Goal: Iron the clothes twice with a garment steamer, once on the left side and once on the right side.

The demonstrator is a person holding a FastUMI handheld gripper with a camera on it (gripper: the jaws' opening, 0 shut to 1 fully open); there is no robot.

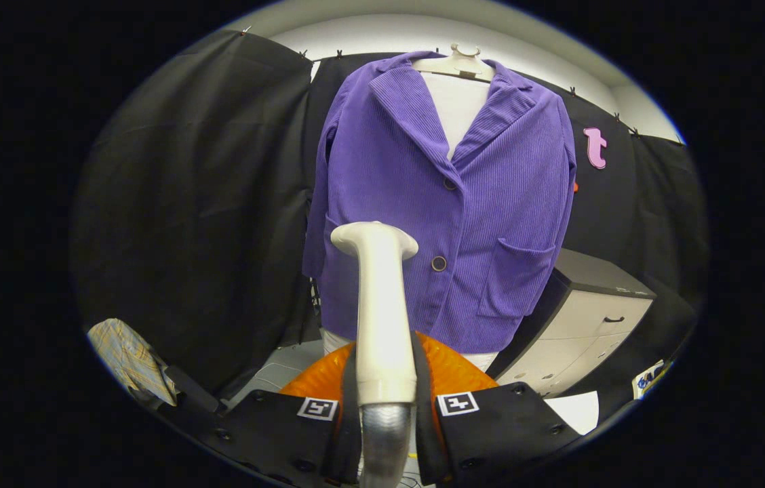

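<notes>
Clamped in my claw (386, 407), both fingers pressing its handle: steamer (380, 305), head up, short of the purple jacket (450, 203) hung on a form beyond; to do well, I judge, press the head flat and draw it slowly down one front panel.

The gripper (386, 407) clamps the cream plastic steamer handle (381, 318) between both fingers. Beyond hangs a purple corduroy jacket (450, 203) (buttoned, on a hanger), a grey cabinet (593, 318) at its right.

steamer (382, 305) hose end cut off below the tongs (386, 420), jacket (450, 203) hem partly hidden behind steamer
</notes>
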